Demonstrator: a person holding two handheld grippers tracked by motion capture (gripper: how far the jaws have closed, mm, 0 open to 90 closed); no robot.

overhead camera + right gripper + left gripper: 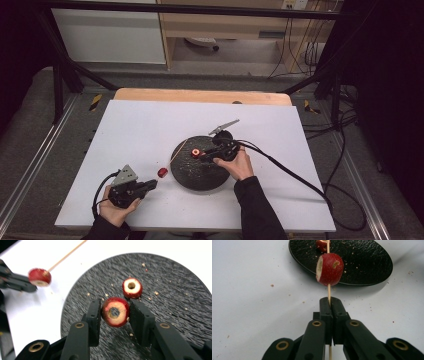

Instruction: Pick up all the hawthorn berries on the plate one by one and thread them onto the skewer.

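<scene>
We see our left claw (329,302) at the lower middle of the left gripper view, its jaws pressed together on a thin wooden skewer (328,291) that runs straight up the frame. A red cored fruit piece (329,269), cut flat on one side, is threaded on the skewer just above the jaws, in front of the near rim of the black plate (367,262). In the high view this claw (151,184) sits at the lower left of the white table (135,130), with the threaded piece (162,172) just left of the plate (200,177) and the skewer (178,151) slanting up over the plate's left edge.

Our right claw (115,312) is clenched on a second cored fruit ring (115,311) at the middle of the right gripper view, the ring's hole facing the camera and the pads pressing its two sides, above the plate's rough dark surface (175,285). A third ring (132,288) lies on the plate just above and to the right of it, among pale crumbs. In the high view the right claw (202,155) hovers over the plate's middle.
</scene>
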